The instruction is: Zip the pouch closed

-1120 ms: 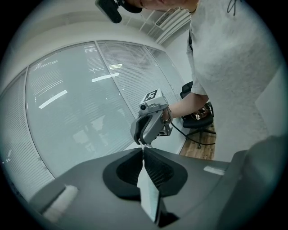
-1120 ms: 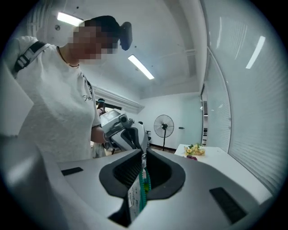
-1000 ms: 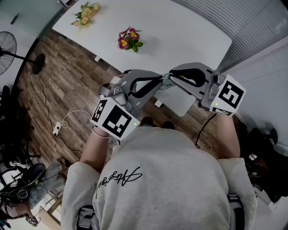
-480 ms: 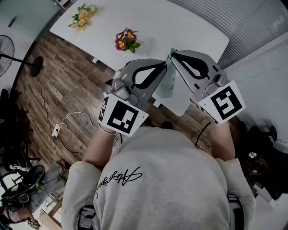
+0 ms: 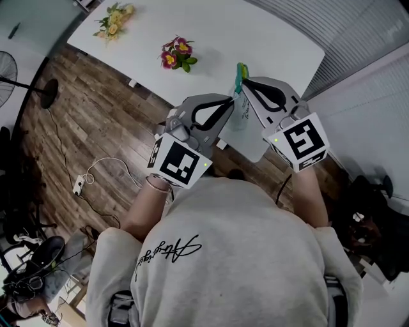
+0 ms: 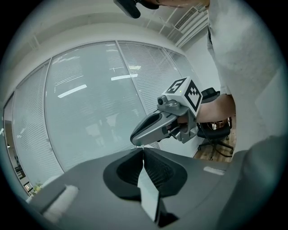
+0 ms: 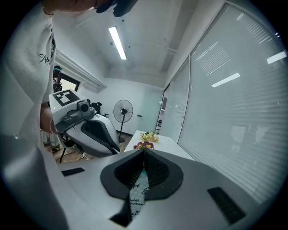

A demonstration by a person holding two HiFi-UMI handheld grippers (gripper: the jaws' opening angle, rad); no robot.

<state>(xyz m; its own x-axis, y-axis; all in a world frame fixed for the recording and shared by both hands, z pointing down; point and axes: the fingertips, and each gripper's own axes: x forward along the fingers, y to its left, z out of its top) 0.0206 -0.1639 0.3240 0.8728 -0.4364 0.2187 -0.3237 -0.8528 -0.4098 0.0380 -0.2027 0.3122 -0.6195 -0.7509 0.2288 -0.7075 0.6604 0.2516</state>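
Observation:
I hold a pale see-through pouch [image 5: 239, 116] with a green zip strip [image 5: 240, 71] in the air between both grippers, over the near edge of the white table [image 5: 268, 38]. My left gripper [image 5: 231, 102] is shut on the pouch's left edge; a thin pale sheet [image 6: 149, 194] runs out from its closed jaws. Just to the right, my right gripper [image 5: 243, 82] is shut on the pouch close under the green strip, and printed film [image 7: 137, 194] shows between its jaws. The two tips nearly meet. Each gripper view shows the other gripper: the right gripper [image 6: 163, 124] and the left gripper [image 7: 88, 129].
Two small flower bunches [image 5: 174, 56] [image 5: 115, 17] lie on the white table. Wooden floor with a cable and plug [image 5: 82, 184] is to the left, and a standing fan [image 5: 9, 69] at far left. Window blinds [image 5: 358, 38] run along the right.
Both grippers have moved away from my body towards the table and drawn closer together. The right one has swung round, and the pouch's green strip now sticks up above the tips.

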